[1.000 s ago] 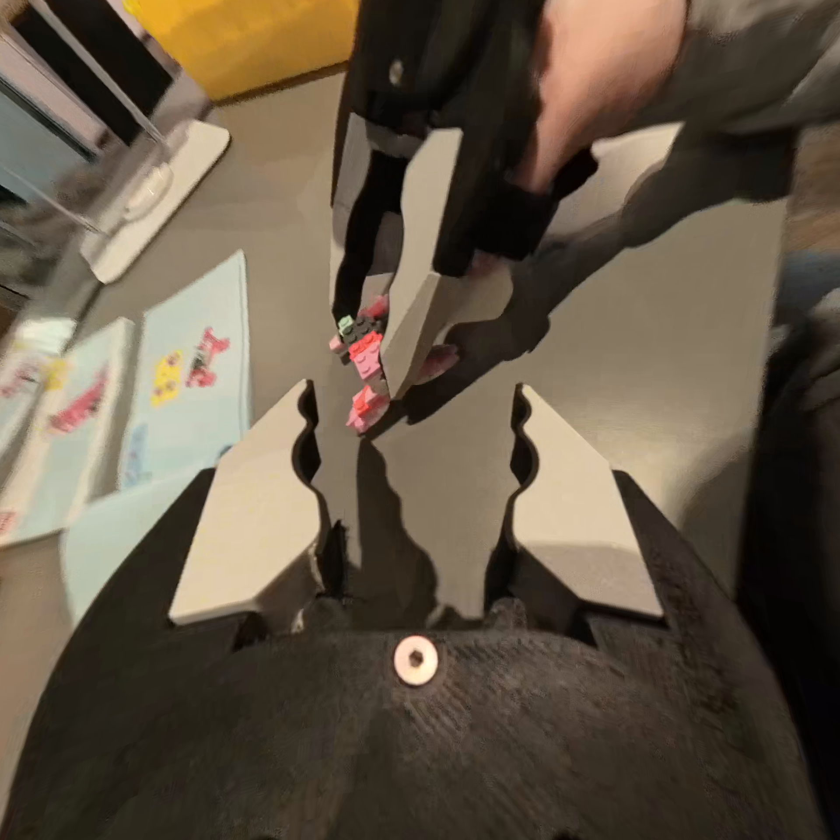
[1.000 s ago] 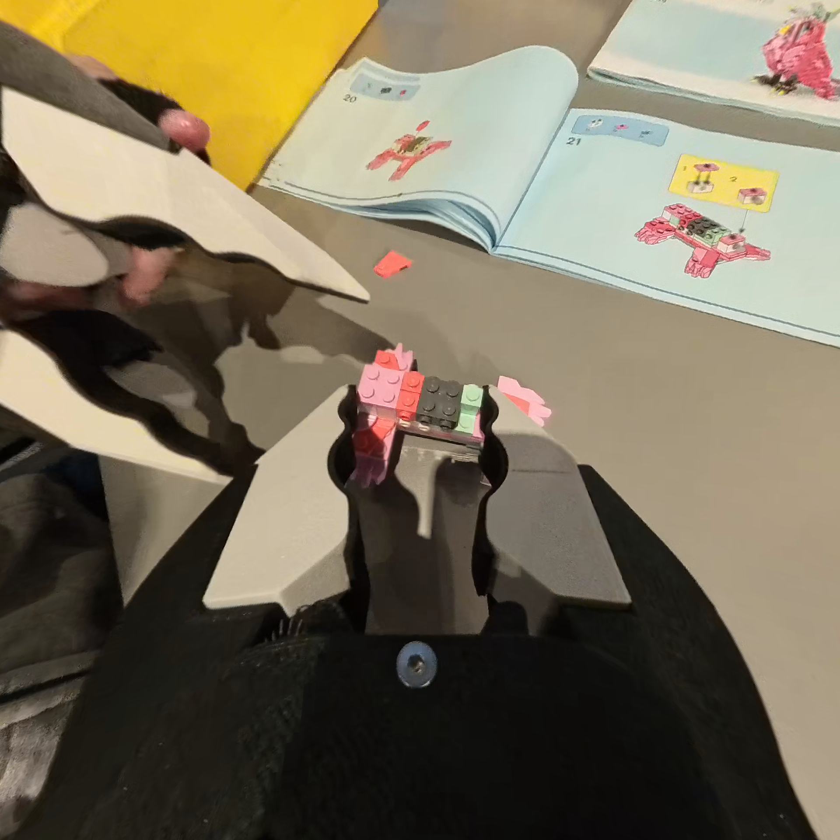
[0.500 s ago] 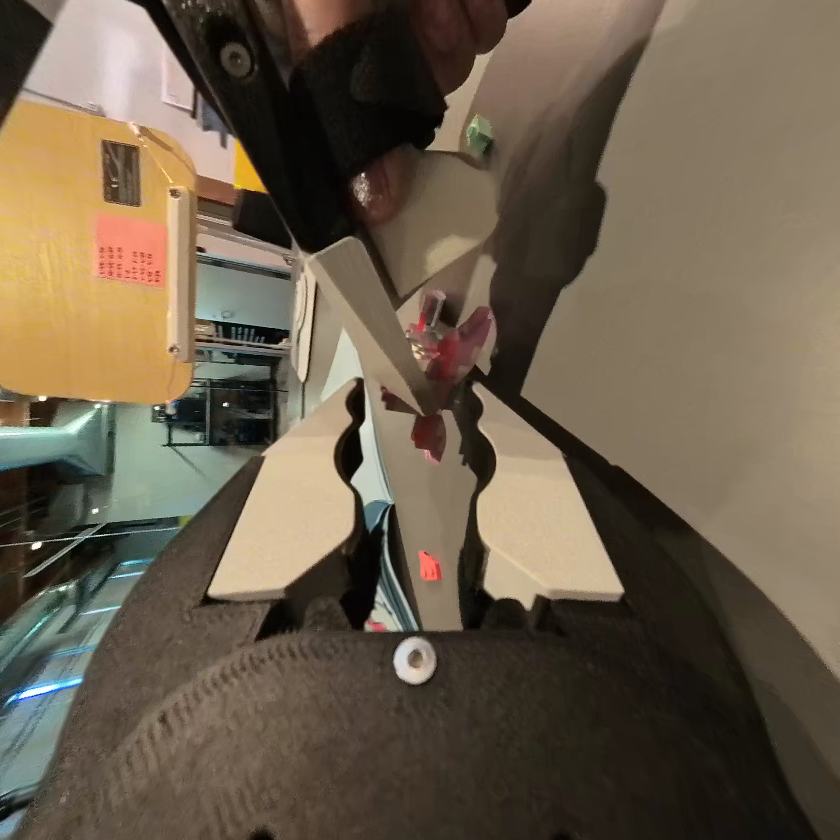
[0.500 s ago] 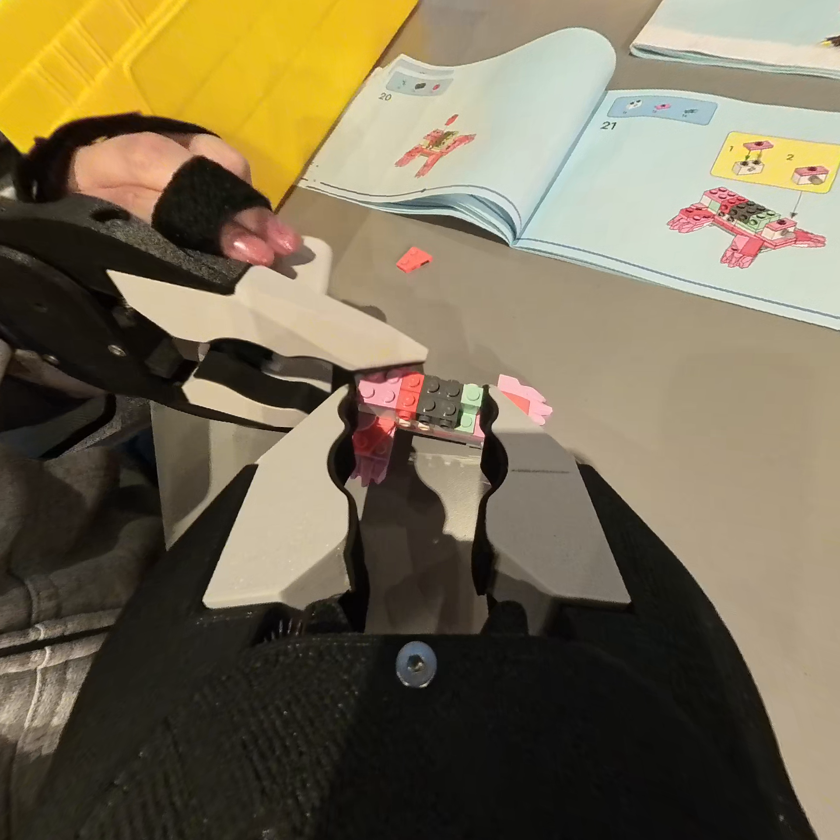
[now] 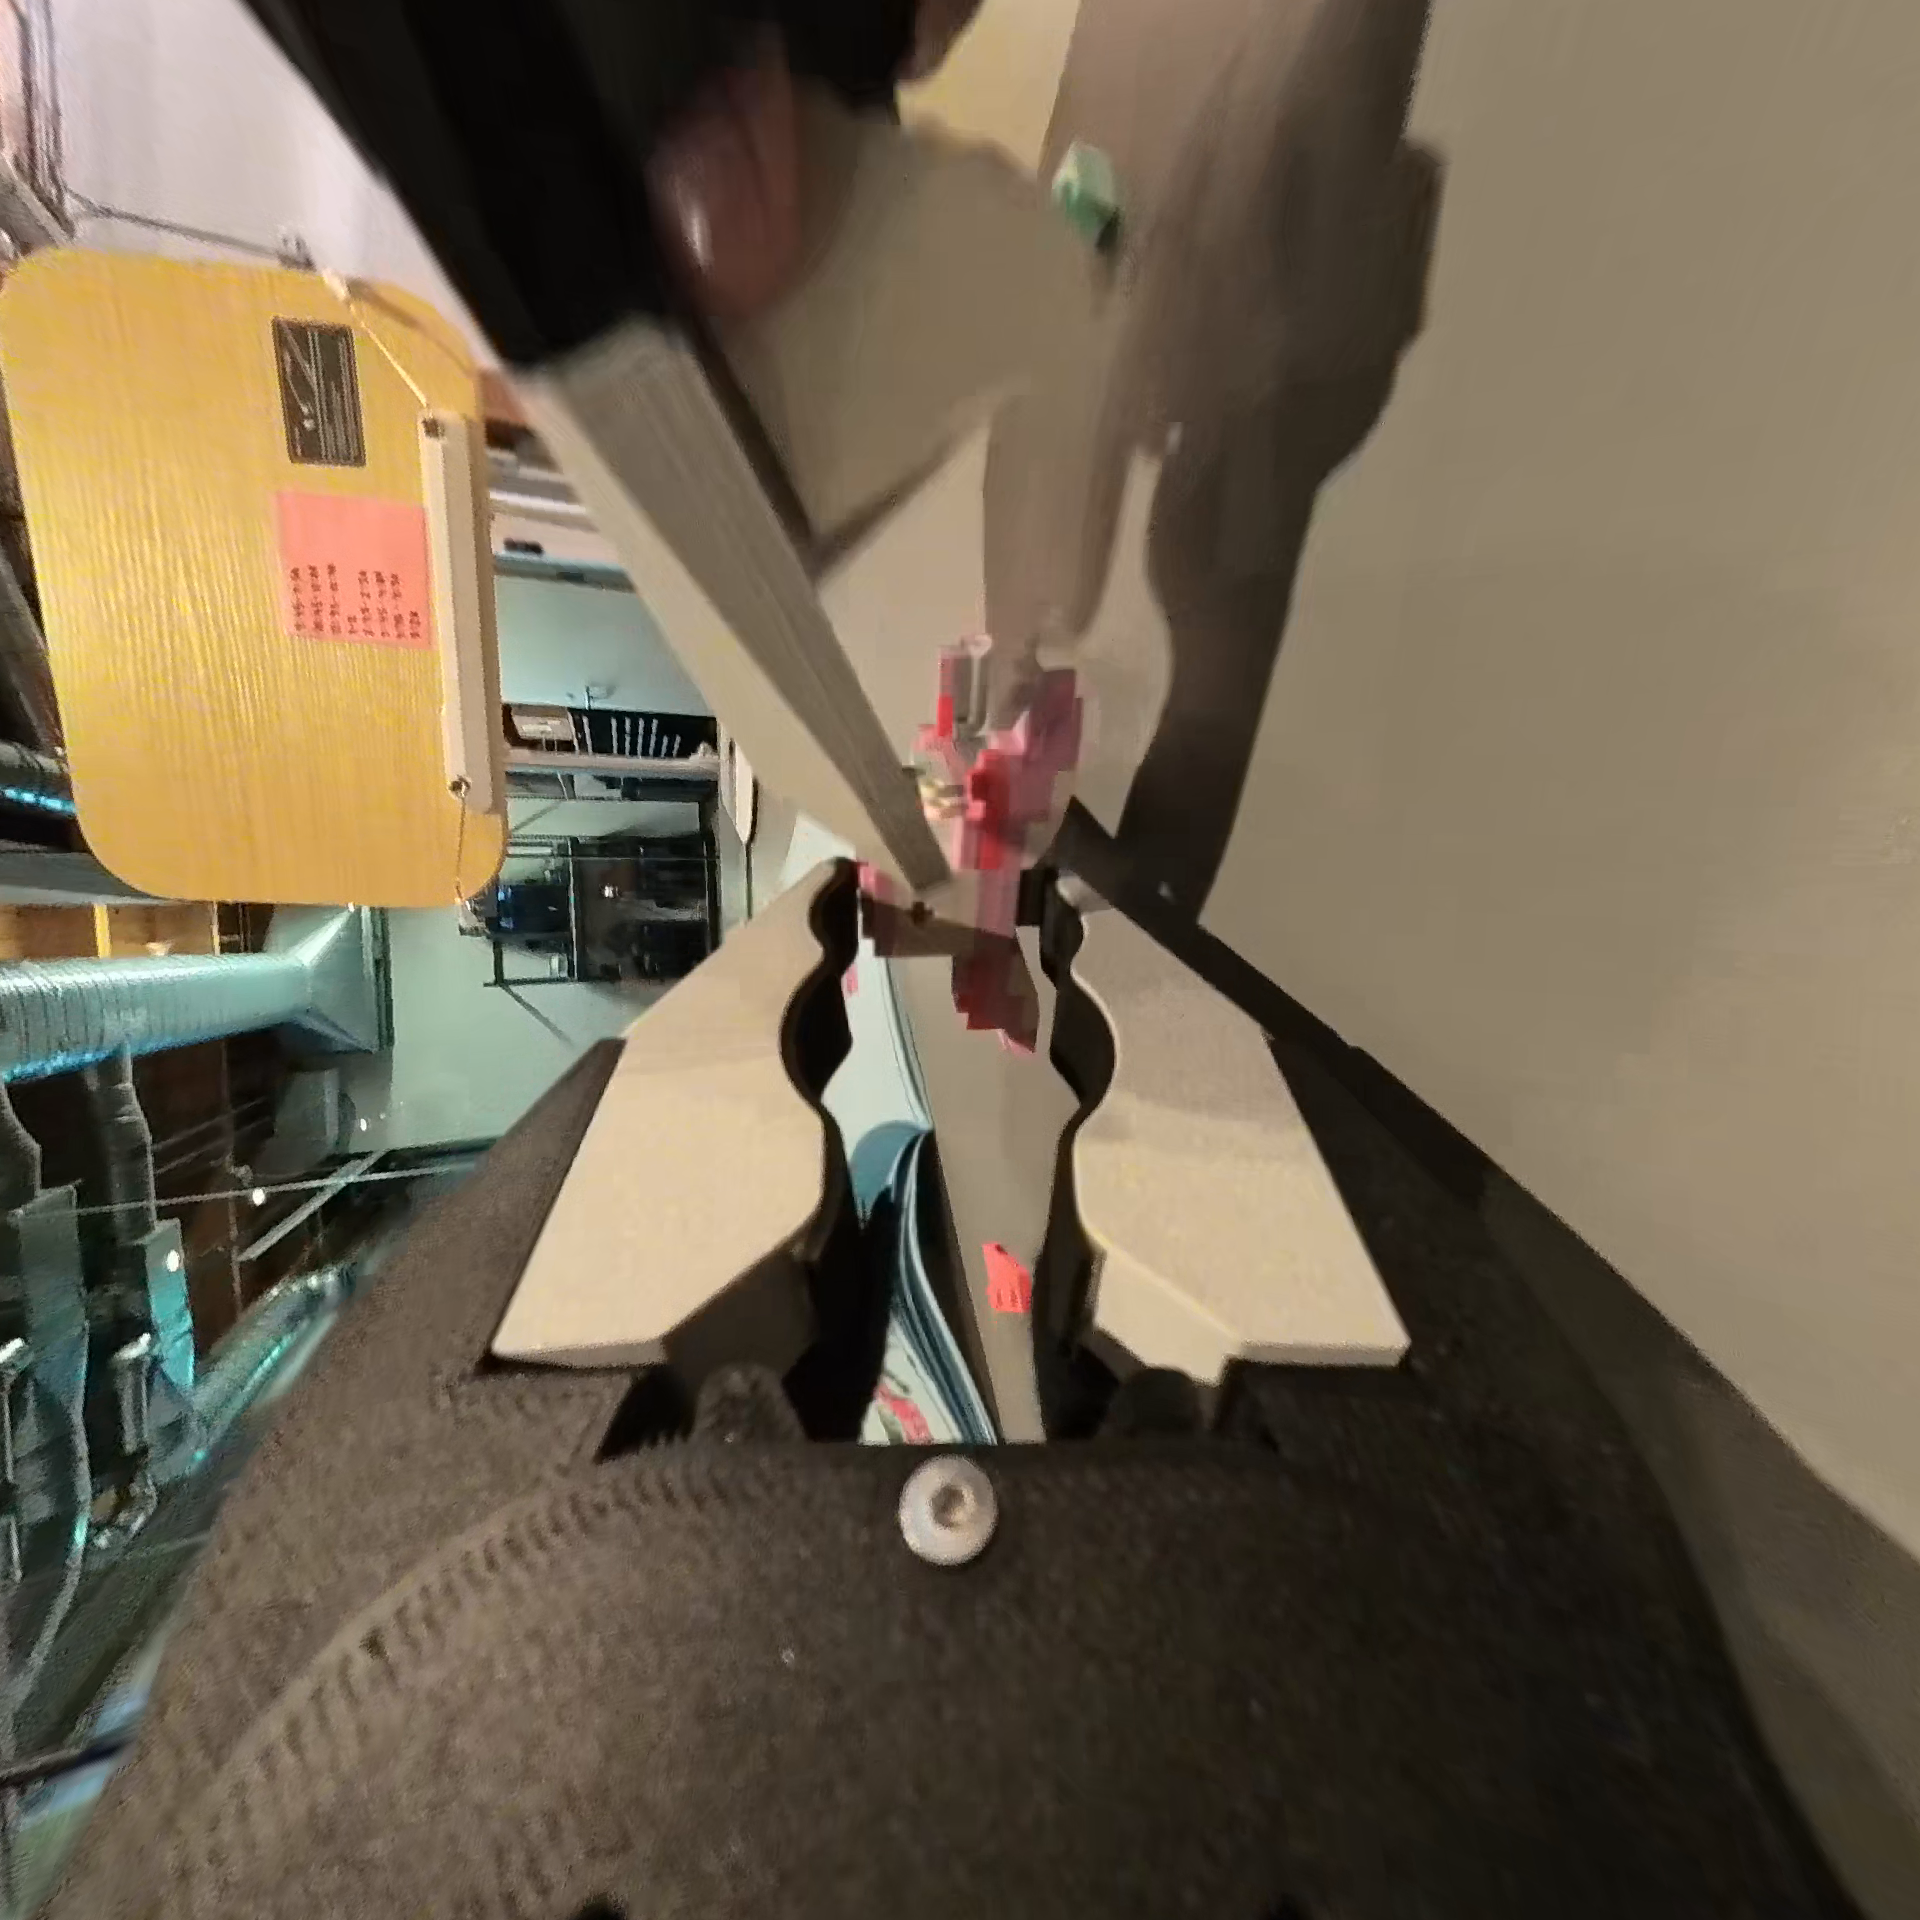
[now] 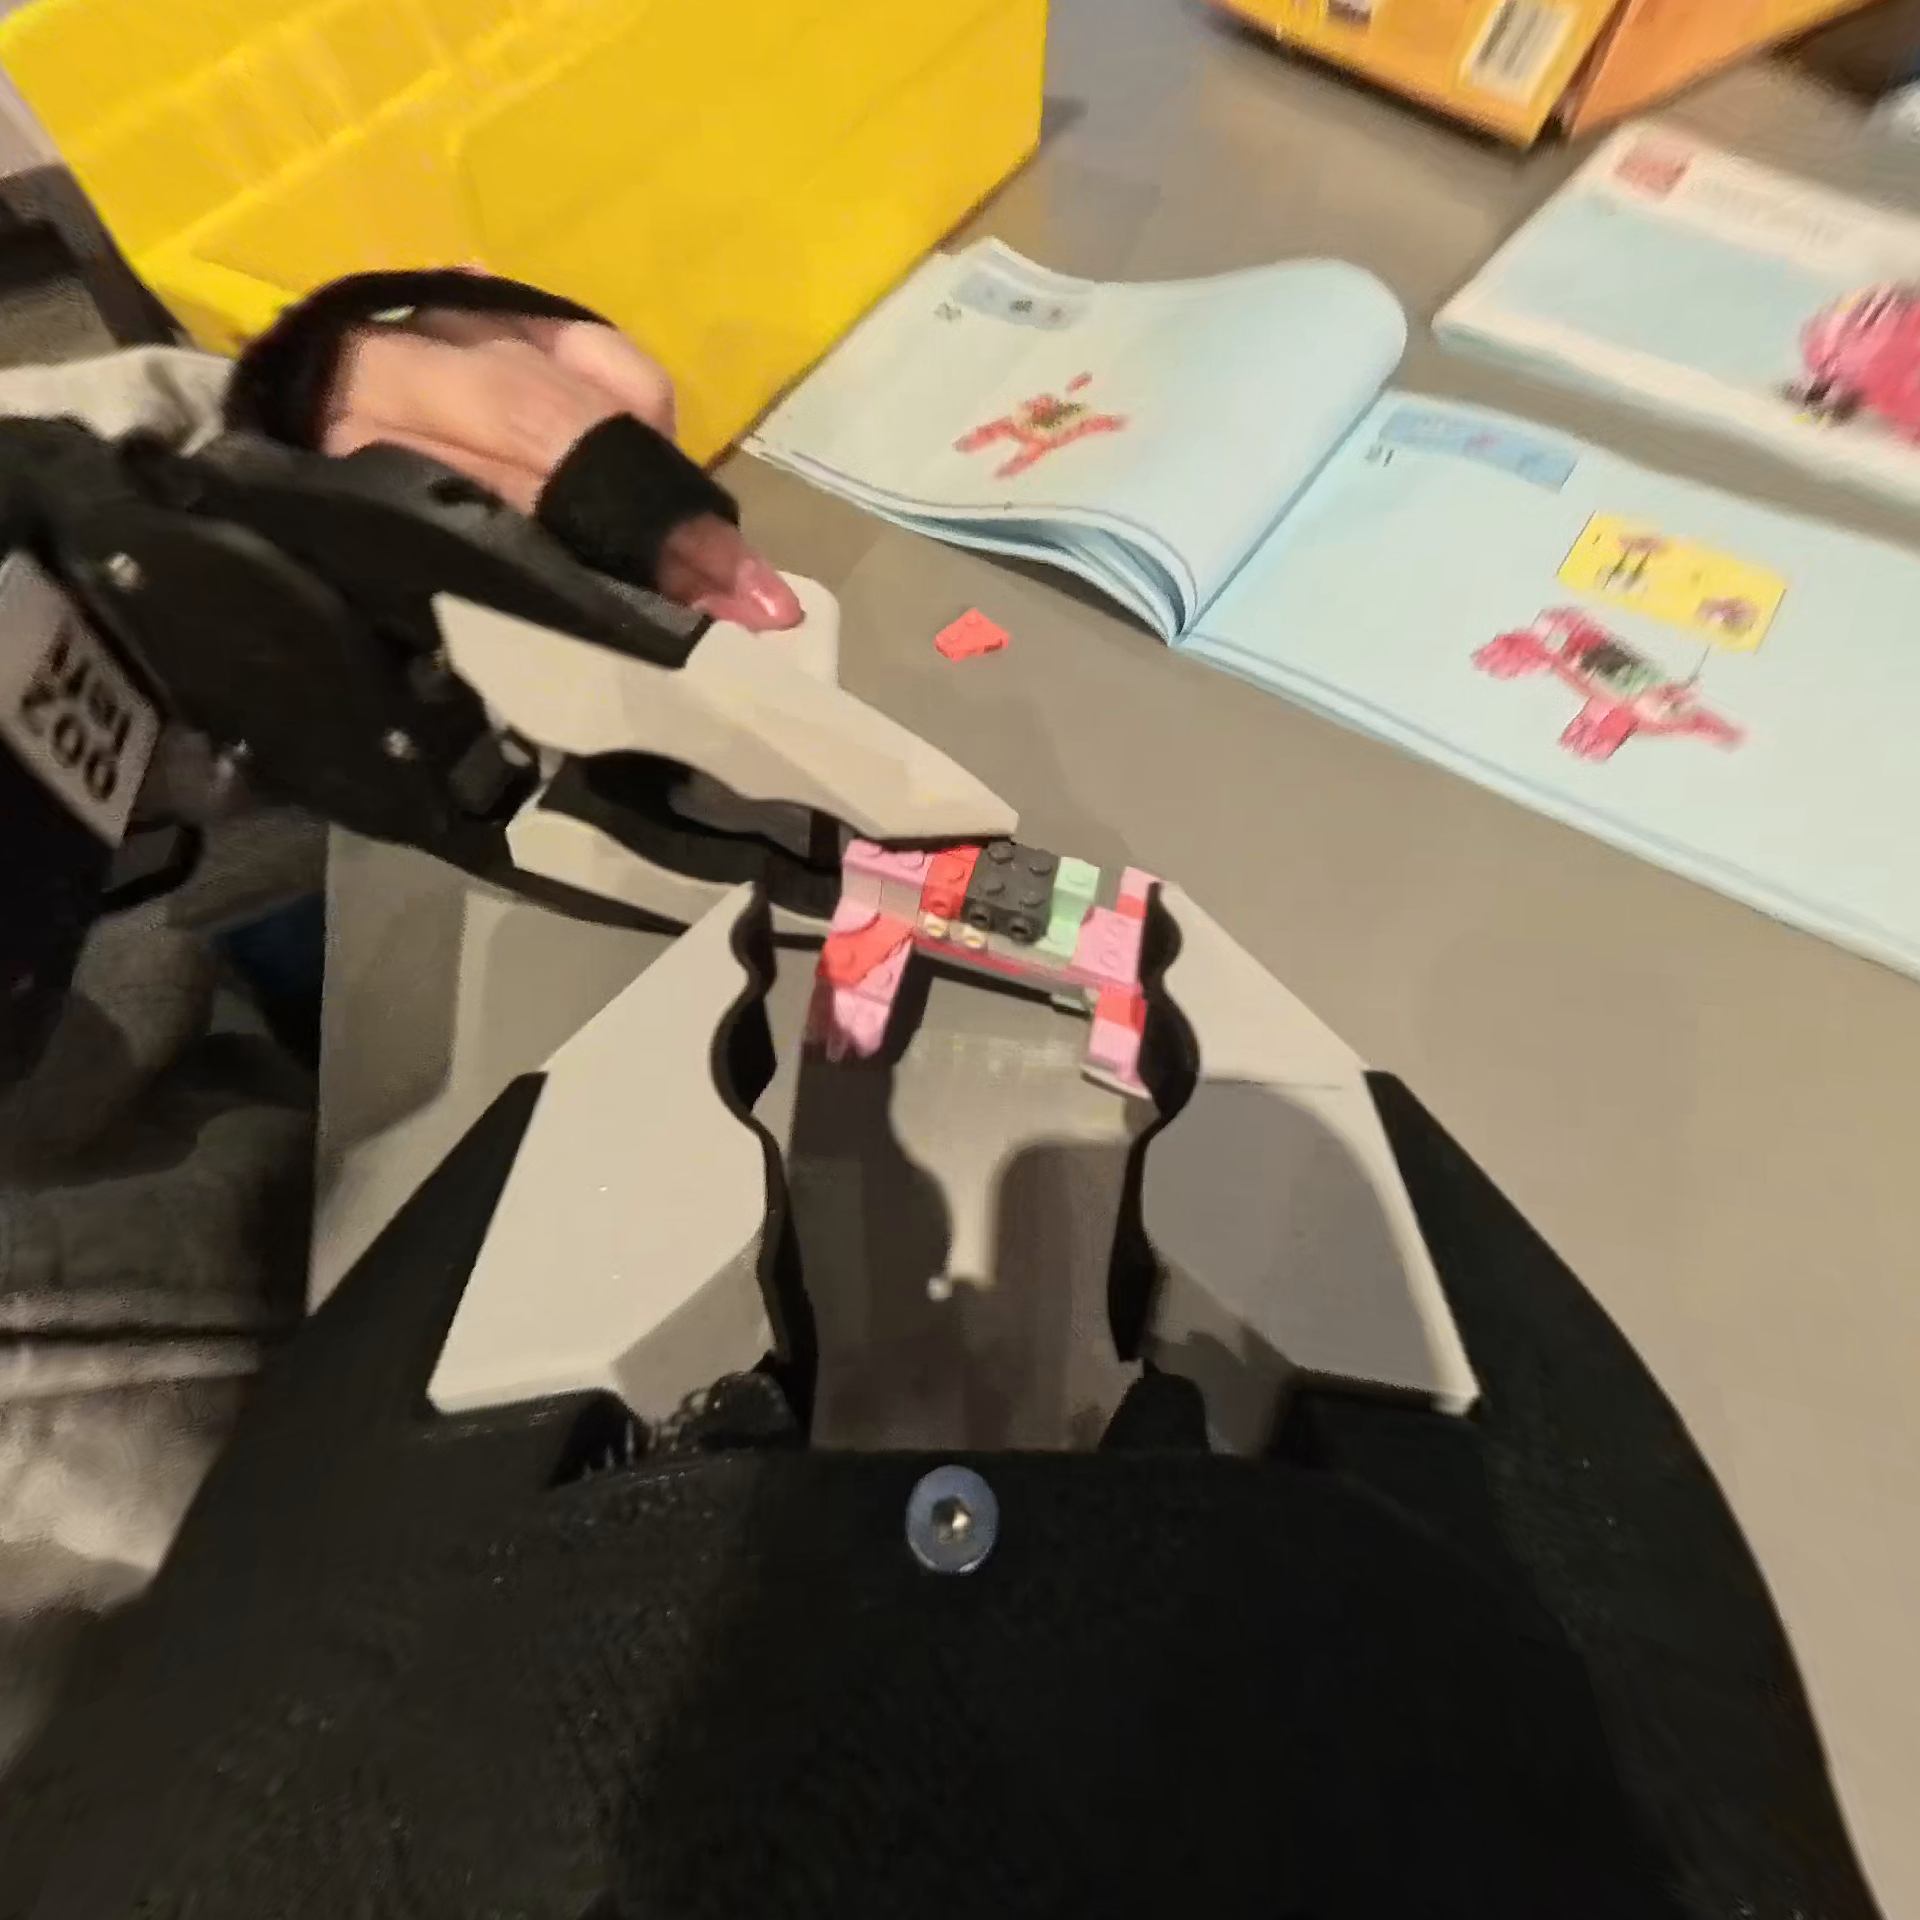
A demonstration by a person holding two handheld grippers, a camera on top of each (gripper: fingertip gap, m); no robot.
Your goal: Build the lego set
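The left gripper [image 5: 945, 899], a black hand-held body with pale grey fingers, is pressed together on the left end of the small pink, red, black and mint-green brick model [image 6: 1013, 883]. In the right wrist view its upper finger is laid on top of the studs and the lower one is tucked underneath. The right gripper [image 6: 954, 899] is spread a little wider than the model: its right finger touches the model's right side and a gap is left at the other finger. The model is carried just above the table, between the right gripper's tips.

The model is judged light and rigid but easily pulled apart. Its thin pink legs [image 6: 862, 1013] hang down and look likely to snap off under side load (the stacked body is the safer place). A hold across the flat top and underside of the body is advised, with gentle pressure, since the plastic is smooth.

The room is seen sideways in the left wrist view, with a teal duct [image 5: 187, 997] and a yellowish wood-grain panel [image 5: 249, 582]. The smooth grey table [image 6: 1351, 1039] is hard and flat. At its far left stands a yellow plastic bin [image 6: 623, 156], and on the far right an open pale blue instruction booklet [image 6: 1195, 416] is laid. A small loose red piece [image 6: 971, 634] is left between bin and booklet.
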